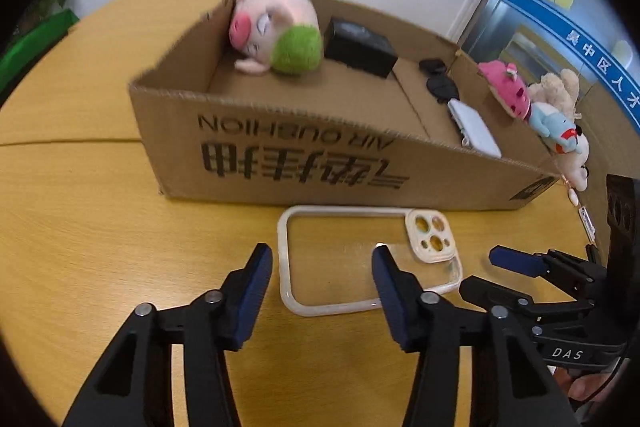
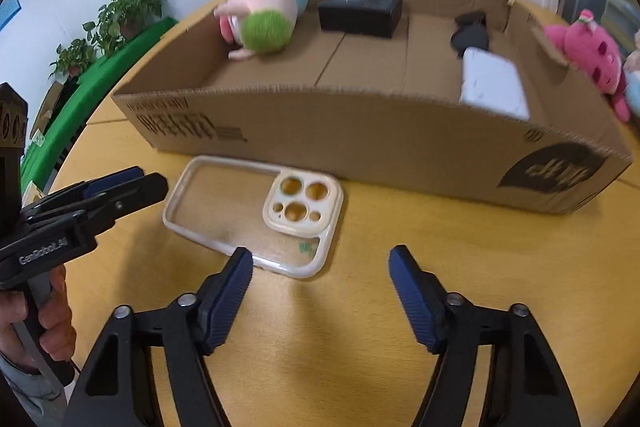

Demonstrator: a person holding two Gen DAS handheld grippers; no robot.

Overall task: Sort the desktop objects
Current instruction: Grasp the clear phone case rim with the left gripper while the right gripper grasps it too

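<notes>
A clear phone case (image 1: pixel 360 259) with a cream rim lies flat on the wooden table in front of a shallow cardboard box (image 1: pixel 320 163); it also shows in the right wrist view (image 2: pixel 256 215). My left gripper (image 1: pixel 322 259) is open and empty, its fingers straddling the case's near end. My right gripper (image 2: pixel 320 263) is open and empty just right of the case. The box (image 2: pixel 360 143) holds a pig plush (image 1: pixel 276 31), a black box (image 1: pixel 358 47), black items (image 1: pixel 440 83) and a white device (image 1: pixel 476 127).
Several small plush toys (image 1: pixel 540 107) hang over the box's right end. Green planters (image 2: pixel 100 67) with plants stand past the table's left edge. A table seam (image 1: pixel 68 141) runs left of the box.
</notes>
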